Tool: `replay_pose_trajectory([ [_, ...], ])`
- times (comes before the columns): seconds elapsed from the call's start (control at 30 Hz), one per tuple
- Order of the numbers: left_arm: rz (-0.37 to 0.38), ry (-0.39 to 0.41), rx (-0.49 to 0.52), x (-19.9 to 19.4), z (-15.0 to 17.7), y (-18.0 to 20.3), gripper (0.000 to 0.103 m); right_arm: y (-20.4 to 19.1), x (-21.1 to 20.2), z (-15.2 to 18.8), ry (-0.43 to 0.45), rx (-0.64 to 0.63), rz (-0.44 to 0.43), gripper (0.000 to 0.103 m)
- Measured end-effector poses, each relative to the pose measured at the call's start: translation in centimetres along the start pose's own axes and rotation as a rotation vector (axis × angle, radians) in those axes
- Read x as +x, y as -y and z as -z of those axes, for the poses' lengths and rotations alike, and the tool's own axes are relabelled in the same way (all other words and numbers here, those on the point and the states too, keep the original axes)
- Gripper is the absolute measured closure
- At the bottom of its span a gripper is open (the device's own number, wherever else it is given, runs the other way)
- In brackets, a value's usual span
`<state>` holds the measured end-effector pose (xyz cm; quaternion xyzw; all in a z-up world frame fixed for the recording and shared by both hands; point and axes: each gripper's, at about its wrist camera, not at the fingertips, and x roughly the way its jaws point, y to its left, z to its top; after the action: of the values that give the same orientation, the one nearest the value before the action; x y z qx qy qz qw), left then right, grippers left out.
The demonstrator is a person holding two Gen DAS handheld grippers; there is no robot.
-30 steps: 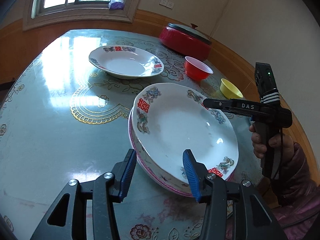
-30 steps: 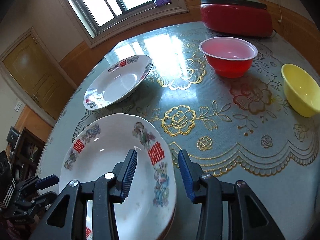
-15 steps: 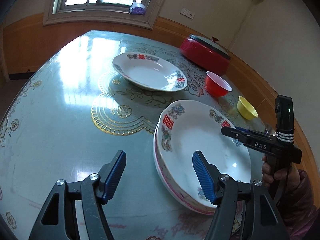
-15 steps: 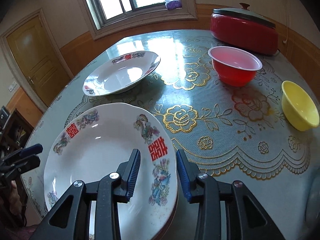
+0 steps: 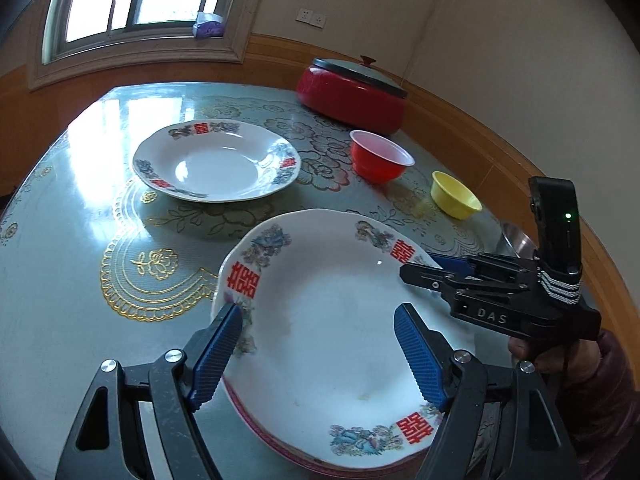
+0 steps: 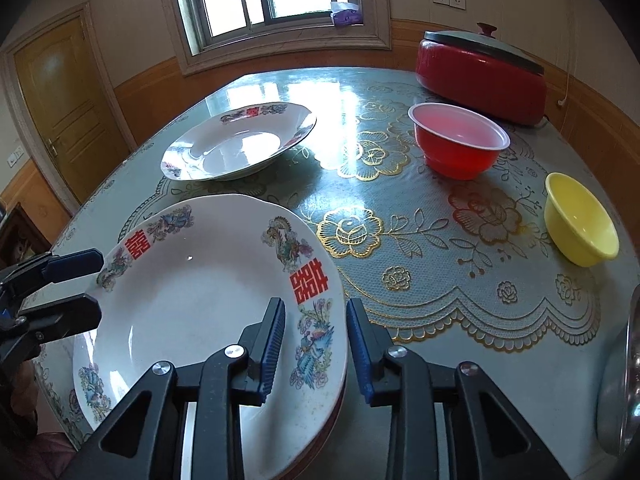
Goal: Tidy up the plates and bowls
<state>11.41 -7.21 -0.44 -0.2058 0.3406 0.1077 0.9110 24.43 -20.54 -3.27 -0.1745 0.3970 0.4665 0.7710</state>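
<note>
Straddling the rim of the top plate [image 5: 332,320], the left tool [image 5: 318,354] has its blue fingers spread wide, one at the plate's left edge and the other over the plate's right half; it is released and grips nothing. That plate, white with red characters and floral motifs, sits on a stack at the near edge of the worktop [image 5: 72,280], and a pink-rimmed plate [image 5: 256,424] shows beneath it. The right tool [image 6: 316,344] stands at the opposite side of the same plate [image 6: 192,312], one finger over the inside of the rim and the other outside it; a gap remains on both sides of the rim, so this tool is also released. In the left wrist view, the right tool [image 5: 420,272] appears at the plate's far right edge, marked "DAS", held by a hand [image 5: 560,356]. A second patterned plate [image 5: 216,160] lies alone further back on the worktop, well apart from the stack. A red bowl [image 6: 458,146] and a yellow bowl [image 6: 580,220] stand separately to the right, not touching each other. A red lidded cooker [image 6: 480,76] sits at the back right corner. A metallic rim [image 6: 618,376] shows at the right border of the right wrist view; what it belongs to cannot be told.
</note>
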Motion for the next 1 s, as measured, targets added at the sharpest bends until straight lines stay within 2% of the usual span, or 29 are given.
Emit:
replay_pose_trajectory([
  [0.07, -0.016, -0.007, 0.029, 0.1, 0.1, 0.6, 0.025, 0.0, -0.1, 0.1, 0.001, -0.002, -0.001, 0.073],
  [0.17, -0.016, 0.014, 0.003, -0.4, 0.2, 0.4, 0.025, 0.0, -0.4, 0.4, 0.005, -0.016, 0.003, 0.075],
  [0.23, -0.059, 0.051, -0.021, -1.1, 0.0, -0.1, 0.020, 0.0, -0.5, 0.6, 0.005, -0.015, 0.004, 0.075],
  [0.3, -0.088, 0.067, -0.062, -1.2, -0.3, -1.3, 0.005, 0.0, -0.6, 0.6, 0.008, -0.016, 0.007, 0.075],
  [0.33, -0.097, 0.060, -0.083, -0.9, -0.4, -1.8, 0.005, -0.1, -0.6, 0.6, 0.008, -0.016, 0.011, 0.075],
  [0.4, -0.064, 0.027, -0.103, -0.3, -0.5, -2.3, 0.006, -0.2, -0.6, 0.6, 0.005, -0.019, 0.018, 0.074],
  [0.5, -0.050, -0.013, -0.057, 0.7, 0.0, -1.3, 0.011, -0.4, -0.6, 0.6, 0.001, -0.020, 0.025, 0.074],
  [0.6, -0.070, -0.010, -0.003, 0.7, 0.6, -0.4, 0.011, -0.4, -0.7, 0.7, -0.012, -0.031, 0.028, 0.074],
  [0.77, -0.048, -0.007, -0.032, 0.2, 0.6, -1.0, 0.014, -0.2, -0.8, 0.7, -0.030, -0.042, 0.008, 0.074],
  [0.87, -0.075, 0.016, -0.045, -0.4, 0.1, -1.5, 0.013, 0.6, -1.1, -0.1, -0.035, 0.006, -0.032, 0.074],
  [1.0, -0.138, 0.028, -0.082, -0.6, -1.1, -3.2, 0.010, 1.7, -1.5, -2.0, 0.002, 0.093, -0.100, 0.065],
])
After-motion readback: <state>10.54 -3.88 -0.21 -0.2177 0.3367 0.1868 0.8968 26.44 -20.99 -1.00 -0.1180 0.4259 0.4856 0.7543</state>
